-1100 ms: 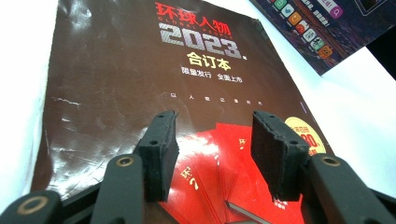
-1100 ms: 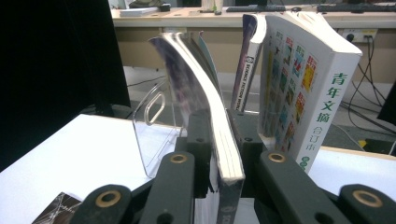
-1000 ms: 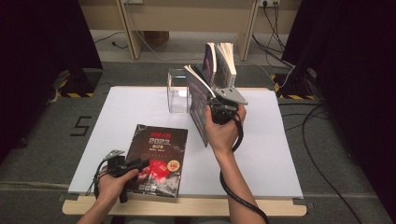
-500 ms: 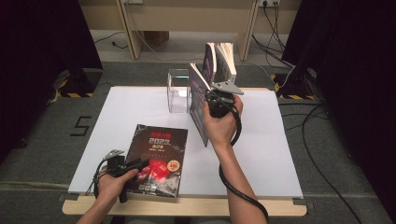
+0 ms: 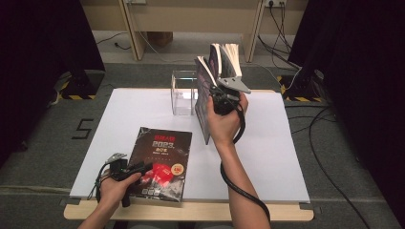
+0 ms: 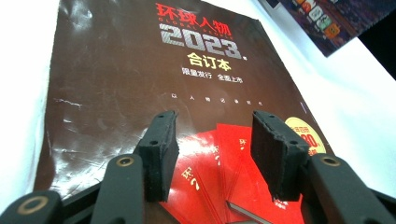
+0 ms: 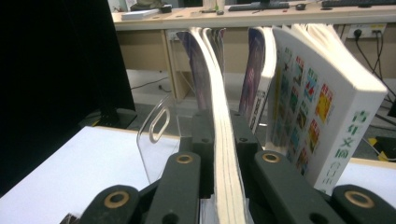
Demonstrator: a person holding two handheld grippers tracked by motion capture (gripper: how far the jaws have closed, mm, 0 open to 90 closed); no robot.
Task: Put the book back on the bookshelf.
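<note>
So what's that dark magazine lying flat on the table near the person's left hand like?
The dark magazine lies flat, face up, near the front edge of the white table. Its glossy brown-black cover looks slightly creased and carries red Chinese characters, a large silver "2023", yellow lettering, red booklets pictured near its bottom and a round yellow badge. The left gripper hangs over its lower part, jaws open; whether they touch the cover cannot be told.

A thin magazine (image 7: 223,140) stands upright on edge, its pale page edges clamped between black jaws, beside other upright books and a clear acrylic holder. A dark glossy magazine (image 5: 160,162) with red artwork and "2023" on its cover lies flat near the table's front edge.
</note>
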